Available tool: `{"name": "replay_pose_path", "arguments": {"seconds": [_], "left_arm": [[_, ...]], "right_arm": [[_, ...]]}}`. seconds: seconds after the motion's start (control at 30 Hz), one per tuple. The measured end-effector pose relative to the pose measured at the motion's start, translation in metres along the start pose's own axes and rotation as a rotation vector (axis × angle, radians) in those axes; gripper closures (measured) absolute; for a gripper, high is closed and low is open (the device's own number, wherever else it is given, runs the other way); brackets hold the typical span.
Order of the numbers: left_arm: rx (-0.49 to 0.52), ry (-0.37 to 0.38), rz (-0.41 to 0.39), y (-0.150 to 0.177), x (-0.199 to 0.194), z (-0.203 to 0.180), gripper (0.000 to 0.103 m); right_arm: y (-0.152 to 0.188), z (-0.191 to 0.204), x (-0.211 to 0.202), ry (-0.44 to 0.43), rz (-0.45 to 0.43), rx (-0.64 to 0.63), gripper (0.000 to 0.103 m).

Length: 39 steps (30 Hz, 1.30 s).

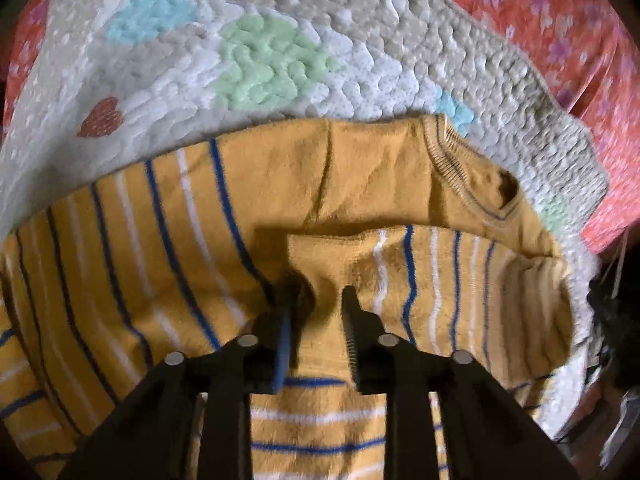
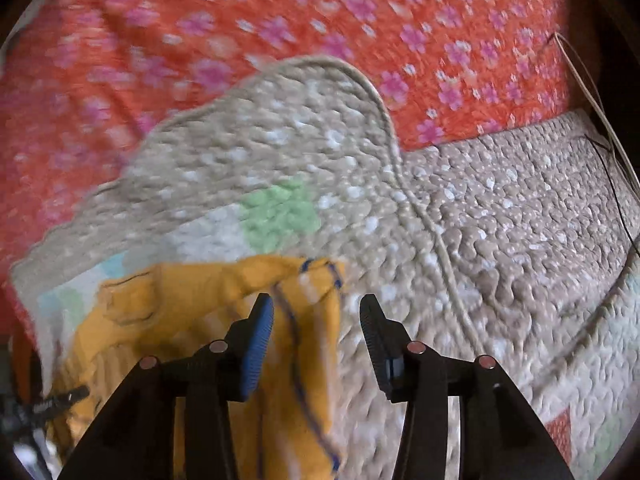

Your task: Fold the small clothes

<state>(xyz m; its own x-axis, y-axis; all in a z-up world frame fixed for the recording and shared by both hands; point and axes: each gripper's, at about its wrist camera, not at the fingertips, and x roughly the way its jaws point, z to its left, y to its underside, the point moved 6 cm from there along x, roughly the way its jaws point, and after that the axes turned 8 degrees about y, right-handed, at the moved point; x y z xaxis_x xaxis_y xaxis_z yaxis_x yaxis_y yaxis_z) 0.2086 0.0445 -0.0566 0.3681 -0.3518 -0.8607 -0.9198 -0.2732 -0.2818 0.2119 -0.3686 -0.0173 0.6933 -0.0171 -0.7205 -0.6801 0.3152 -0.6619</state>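
Left wrist view: yellow sweater point(image 1: 360, 168) with blue and white stripes lies spread on a quilted mat point(image 1: 248, 52) with pastel patches and a small red heart; the mat sits on a red floral bedsheet point(image 1: 560, 32). One striped sleeve point(image 1: 440, 280) is folded across the sweater body, its cuff end toward the right edge of the mat. Ribbed collar point(image 1: 460, 160) points toward the upper right. Left hand-held gripper point(image 1: 318, 300) is right over the sleeve's plain end, jaws narrowly apart, a fold of the sleeve fabric between the tips; pads do not look pressed on it, so it reads as open, not gripping. Right wrist view, blurry: right hand-held gripper point(image 2: 316, 312) has jaws open with a clear gap, nothing held. Its left finger point(image 2: 256, 344) sits over the sweater's edge point(image 2: 200, 320), its right finger over bare mat point(image 2: 480, 220). Sweater fills the lower left of this view, the mat's curved border point(image 2: 380, 100) and the bedsheet point(image 2: 200, 20) lie beyond. A thin cord point(image 2: 592, 92) runs along the right edge. Dark clip-like gear at far lower left, too blurred to tell.
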Motion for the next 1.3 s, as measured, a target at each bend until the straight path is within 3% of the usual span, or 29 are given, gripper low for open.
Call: {"name": "replay_pose_path", "arguments": {"seconds": [0.13,0.27,0.37,0.5,0.6,0.73,0.87,1.03,1.13,1.23,1.27,1.3], "left_arm": [[-0.034,0.003,-0.034,0.011,-0.031,0.02,0.072],[-0.049,0.0,-0.081,0.033,-0.071,0.04,0.067],[-0.074,-0.019,-0.134,0.05,-0.1,0.062,0.058],[-0.106,-0.061,-0.207,0.075,-0.133,0.091,0.057],[-0.155,-0.073,-0.281,0.089,-0.161,0.121,0.057],[-0.274,-0.131,-0.406,0.094,-0.199,0.172,0.046],[-0.393,-0.185,-0.491,0.099,-0.227,0.228,0.045],[-0.426,-0.255,-0.531,0.118,-0.229,0.267,0.045],[-0.474,-0.188,-0.513,0.119,-0.222,0.277,0.045],[-0.452,-0.173,-0.516,0.117,-0.22,0.273,0.045],[-0.437,-0.175,-0.511,0.115,-0.217,0.27,0.045],[-0.421,-0.182,-0.504,0.115,-0.216,0.267,0.045]], "right_arm": [[0.038,0.021,-0.02,-0.077,0.011,-0.095,0.054],[0.081,0.021,0.004,-0.032,0.13,-0.115,0.054],[0.084,0.013,0.0,-0.022,0.136,-0.076,0.054],[0.076,0.028,-0.038,-0.05,0.092,-0.104,0.054],[0.083,0.068,-0.067,-0.106,0.072,-0.203,0.054],[0.118,0.148,-0.095,-0.243,0.114,-0.354,0.051],[0.174,0.238,-0.111,-0.396,0.2,-0.49,0.05],[0.254,0.325,-0.108,-0.539,0.375,-0.551,0.05],[0.292,0.357,-0.102,-0.53,0.416,-0.61,0.05],[0.319,0.377,-0.095,-0.452,0.388,-0.718,0.046],[0.323,0.381,-0.1,-0.433,0.353,-0.758,0.051],[0.327,0.385,-0.104,-0.43,0.349,-0.805,0.064]]}}
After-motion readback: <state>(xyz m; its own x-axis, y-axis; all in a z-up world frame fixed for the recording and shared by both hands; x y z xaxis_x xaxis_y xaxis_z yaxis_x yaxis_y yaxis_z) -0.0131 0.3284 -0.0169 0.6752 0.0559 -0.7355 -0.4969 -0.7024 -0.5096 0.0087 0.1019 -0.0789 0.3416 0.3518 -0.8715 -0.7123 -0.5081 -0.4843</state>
